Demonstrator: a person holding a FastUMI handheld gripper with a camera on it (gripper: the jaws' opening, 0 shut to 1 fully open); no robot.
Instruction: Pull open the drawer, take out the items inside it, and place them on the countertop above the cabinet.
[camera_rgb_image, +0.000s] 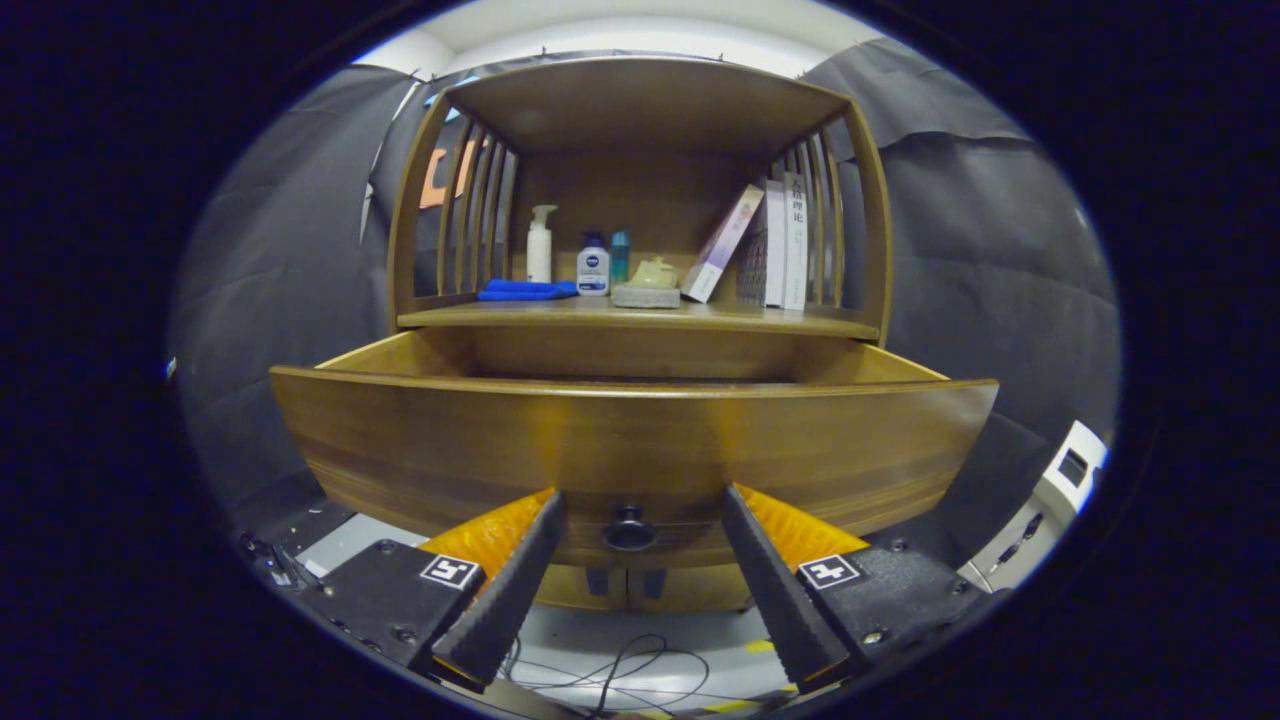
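Note:
The wooden drawer (630, 440) stands pulled out from the cabinet toward me, its front panel just ahead of my fingers. Its dark round knob (629, 529) sits between my two fingertips with a gap on each side. My gripper (640, 510) is open and touches nothing. The drawer's inside is hidden behind the front panel, so its contents cannot be seen. Above it is the countertop (560, 314) of the cabinet, under a slatted wooden shelf frame.
On the countertop stand a folded blue cloth (527, 290), a white pump bottle (540, 245), a small white and blue bottle (593, 265), a teal bottle (620, 256), a yellowish object on a grey pad (650, 285), and leaning books (770, 245). Cables (620, 670) lie on the floor below.

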